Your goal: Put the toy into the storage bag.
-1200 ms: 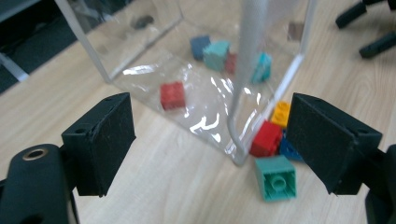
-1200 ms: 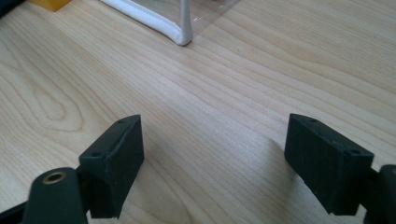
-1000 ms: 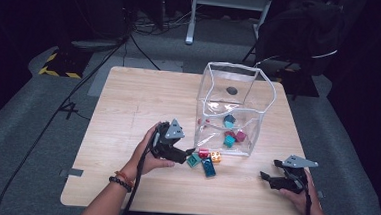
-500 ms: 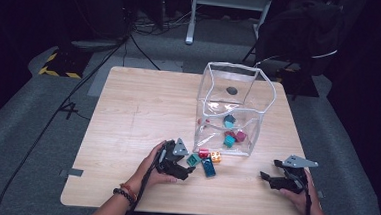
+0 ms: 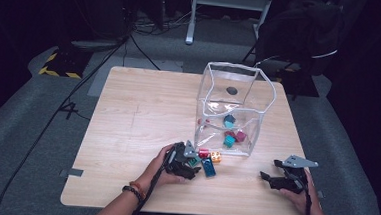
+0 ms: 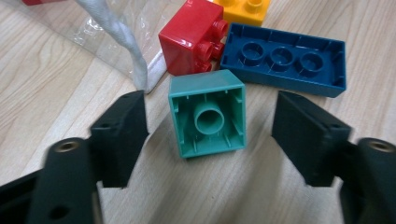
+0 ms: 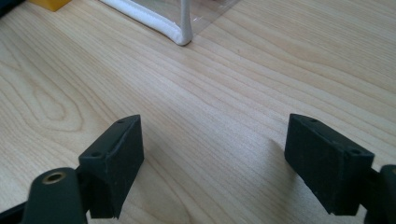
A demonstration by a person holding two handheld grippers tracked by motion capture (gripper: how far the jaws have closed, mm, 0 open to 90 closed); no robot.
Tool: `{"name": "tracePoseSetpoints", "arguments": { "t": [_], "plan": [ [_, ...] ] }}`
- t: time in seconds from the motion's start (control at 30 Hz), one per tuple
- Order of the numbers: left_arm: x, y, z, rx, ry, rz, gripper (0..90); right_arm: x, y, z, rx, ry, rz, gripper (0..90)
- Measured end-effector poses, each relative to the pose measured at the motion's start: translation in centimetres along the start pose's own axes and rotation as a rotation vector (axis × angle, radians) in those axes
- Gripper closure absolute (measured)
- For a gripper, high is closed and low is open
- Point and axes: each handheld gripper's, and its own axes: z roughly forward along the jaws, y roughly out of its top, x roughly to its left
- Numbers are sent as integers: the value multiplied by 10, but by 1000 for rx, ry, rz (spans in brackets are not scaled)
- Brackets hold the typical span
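Note:
A teal square brick [image 6: 208, 114] lies hollow side up on the wooden table, between the jaws of my left gripper [image 6: 210, 126]. The jaws have just been closing, and a gap still shows on each side of the brick, so the gripper is open. In the high view the left gripper [image 5: 191, 163] sits low beside the loose bricks. Touching the teal brick are a red brick [image 6: 189, 39] and a blue long brick [image 6: 285, 58], with a yellow brick [image 6: 243, 9] beyond. My right gripper [image 5: 270, 178] rests open near the front right edge, with bare wood between its jaws [image 7: 212, 154].
A clear soft-walled box [image 5: 237, 80] with white edging stands just behind the loose bricks; a few coloured bricks [image 5: 229, 140] lie inside. Its white corner seam [image 6: 135, 60] is close to my left jaw. Wood stretches to the left of the table [image 5: 128, 113].
My left gripper has come down and toward the near edge, onto the loose bricks, and its jaws have narrowed around the teal brick. The right gripper has kept still.

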Motion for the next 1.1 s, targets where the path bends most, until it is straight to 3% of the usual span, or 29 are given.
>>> {"name": "tracePoseSetpoints", "arguments": {
  "t": [0.13,0.3,0.37,0.57,0.83,1.1],
  "plan": [
    [7,-1,0,-5,-34,-21,412,0,0,0,0,0,0,201],
    [12,-4,-6,-4,-38,-25,583,0,0,0,0,0,0,201],
    [14,-6,-9,-10,-51,-21,587,0,0,0,0,0,1,201],
    [28,-9,-28,-53,-34,-43,588,0,0,0,0,0,1,200],
    [59,-5,-65,-148,52,-106,588,0,0,0,0,0,1,201],
    [87,24,-99,-226,120,-126,588,0,0,0,0,0,1,201]
  ]
}}
